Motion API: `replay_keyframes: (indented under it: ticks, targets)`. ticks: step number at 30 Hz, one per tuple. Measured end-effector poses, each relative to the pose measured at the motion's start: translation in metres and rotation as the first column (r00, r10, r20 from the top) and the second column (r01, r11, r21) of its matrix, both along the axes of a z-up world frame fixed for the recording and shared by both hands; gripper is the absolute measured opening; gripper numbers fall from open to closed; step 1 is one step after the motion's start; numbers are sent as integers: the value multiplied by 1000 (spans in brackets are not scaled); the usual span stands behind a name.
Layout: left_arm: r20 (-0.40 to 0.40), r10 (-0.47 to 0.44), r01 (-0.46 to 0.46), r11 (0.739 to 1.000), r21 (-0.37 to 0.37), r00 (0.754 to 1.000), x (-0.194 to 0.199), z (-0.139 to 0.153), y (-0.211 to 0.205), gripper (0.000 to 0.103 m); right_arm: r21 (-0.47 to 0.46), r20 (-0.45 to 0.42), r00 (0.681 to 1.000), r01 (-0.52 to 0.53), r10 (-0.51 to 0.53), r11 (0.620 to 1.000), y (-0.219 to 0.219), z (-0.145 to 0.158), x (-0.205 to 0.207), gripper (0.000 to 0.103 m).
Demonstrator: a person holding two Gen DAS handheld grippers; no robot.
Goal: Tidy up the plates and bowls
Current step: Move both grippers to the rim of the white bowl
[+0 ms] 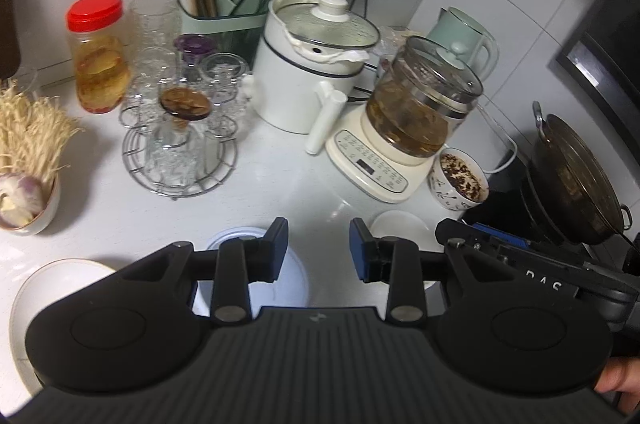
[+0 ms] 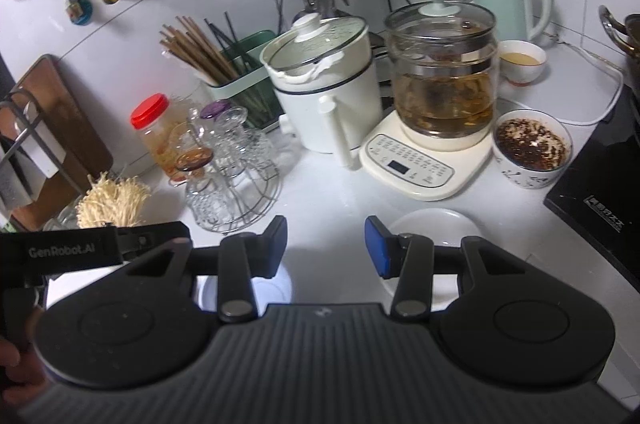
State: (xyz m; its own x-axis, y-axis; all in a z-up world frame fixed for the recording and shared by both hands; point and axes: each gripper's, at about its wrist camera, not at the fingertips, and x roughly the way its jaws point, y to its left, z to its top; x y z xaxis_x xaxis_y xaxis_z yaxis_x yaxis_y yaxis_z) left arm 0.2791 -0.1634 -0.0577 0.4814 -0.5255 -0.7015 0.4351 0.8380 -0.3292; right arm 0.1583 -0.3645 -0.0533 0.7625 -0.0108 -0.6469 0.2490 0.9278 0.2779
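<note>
Hovering over the near edge of the white worktop (image 1: pixel 280 192), both grippers look to be between pick-ups: no plate or bowl is in either one, so the step in hand reads as choosing and lining up on the next dish.

Going from the left, a gold-rimmed plate (image 1: pixel 60 276) lies at the near left corner, partly hidden under the left gripper's body. Next comes a bluish-white bowl (image 1: pixel 296 276) at the near edge, beneath the left finger of each gripper in both wrist views. Further right sits a small white plate (image 2: pixel 432 228), close to the black hob (image 2: pixel 600 192). Behind it, beside the kettle base (image 2: pixel 420 164), stands a patterned bowl (image 2: pixel 528 148) with dark residue inside, and a small cup (image 2: pixel 522 60) of yellowish liquid is near the back right.

The left gripper (image 1: pixel 319 250) has its jaws part-way apart with only bare worktop between the blue pads; they grasp nothing. The right gripper (image 2: pixel 326 244) is likewise released, part open and empty, touching no dish.

The next move probably calls for lowering one gripper so a pad slips under a rim, likely the bluish-white bowl or the small white plate, then clamping on the edge. Thin, glossy rims could slip.
</note>
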Motion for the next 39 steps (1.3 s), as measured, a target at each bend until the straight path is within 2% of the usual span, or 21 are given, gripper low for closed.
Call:
replay_keyframes:
  ticks: [19,29,39]
  targets:
    - [-48,-180,180,984,-6,983,11,-22,-78,45,-8,-42,984,175,-175,985,-49,-14,-25,46]
    - [-110,-209,213,977,26,972,26,-44,-112,48,47,-97,969,231,-226,972,-82,-34,-22,46]
    - [-177,-185,195,980,39,967,49,-76,-145,49,94,-179,963,219,-200,971,-116,-62,1,46]
